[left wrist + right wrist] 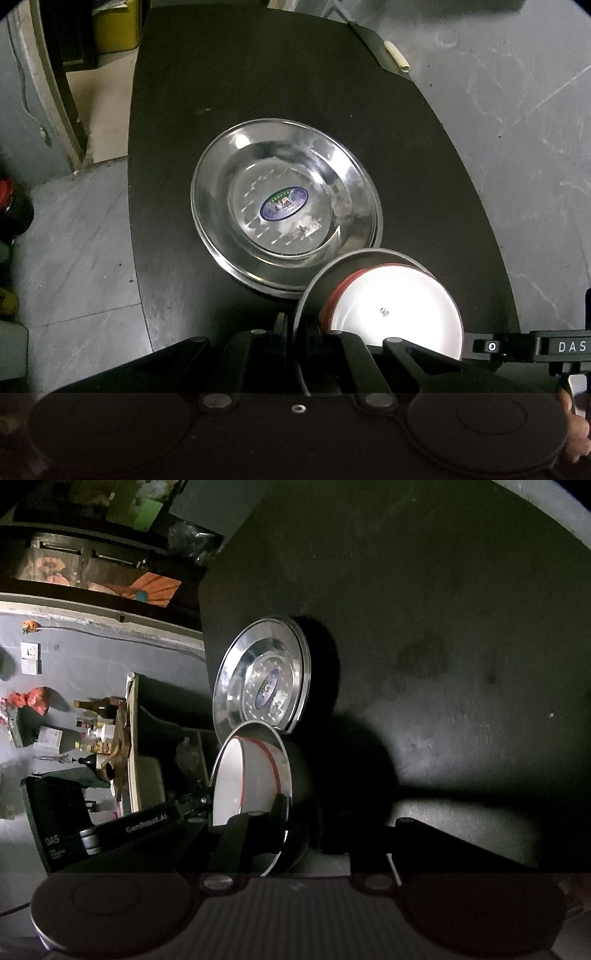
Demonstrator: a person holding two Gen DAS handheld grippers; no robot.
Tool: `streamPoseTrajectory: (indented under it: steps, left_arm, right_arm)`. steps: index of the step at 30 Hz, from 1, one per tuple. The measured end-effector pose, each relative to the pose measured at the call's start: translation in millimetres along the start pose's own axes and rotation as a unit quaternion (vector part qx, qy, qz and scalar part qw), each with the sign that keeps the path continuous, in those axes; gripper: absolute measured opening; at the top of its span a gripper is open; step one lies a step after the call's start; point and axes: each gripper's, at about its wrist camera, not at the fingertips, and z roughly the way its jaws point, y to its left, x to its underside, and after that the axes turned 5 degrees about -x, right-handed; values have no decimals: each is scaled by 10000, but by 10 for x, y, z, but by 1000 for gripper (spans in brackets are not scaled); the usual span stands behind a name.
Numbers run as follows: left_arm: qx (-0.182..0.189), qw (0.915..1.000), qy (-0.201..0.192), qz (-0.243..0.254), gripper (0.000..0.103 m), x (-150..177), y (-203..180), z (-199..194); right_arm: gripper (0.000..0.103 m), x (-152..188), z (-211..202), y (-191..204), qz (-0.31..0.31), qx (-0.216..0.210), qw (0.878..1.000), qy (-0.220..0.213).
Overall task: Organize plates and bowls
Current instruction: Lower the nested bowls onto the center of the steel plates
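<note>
Steel plates point(284, 206): stacked on the dark table point(240, 81), at least two rims showing one under the other; judged already gathered.
Bowl point(384, 306): white inside with a red rim line, grey outside, held tilted just beside the near edge of the stack and overlapping it in the left wrist view; whether it touches the stack cannot be told.
Left gripper point(295, 332): clenched on the bowl's rim, one finger inside the wall, one outside.
Right gripper point(291, 823): jaws nearly closed on the opposite side of the same rim; its dark finger point(258, 834) lies across the bowl's inside.
Progress: plates appear done; the bowl is not yet set down, so the last placement is judged to remain. No other bowl is visible in either view.
Edges: the stack sits toward the table's left edge, with bare floor point(74, 240) beyond it.
Open room: wide bare tabletop to the right of the stack and behind it.
Risk: a two-sided rim hold on a tilted bowl could slip if one side lets go early.
</note>
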Motion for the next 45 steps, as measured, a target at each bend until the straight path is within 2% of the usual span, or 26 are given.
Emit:
streamPoseTrajectory:
  steps: [11,21,45]
  left_arm:
    - [43,9999,-94,-101,6,-139,21,-8]
    - [16,9996,-197,-187,6,-295,74,-28]
    - [-174,9989,-277,-342,6,-576,261,85]
  right_arm:
    - [19,-125,-47,92,-77,-118,9996,-232]
    - [19,-278,-1,148,-154,-152,9994,-270]
    - [19,-639,321,300,-366,-96,9993,-13]
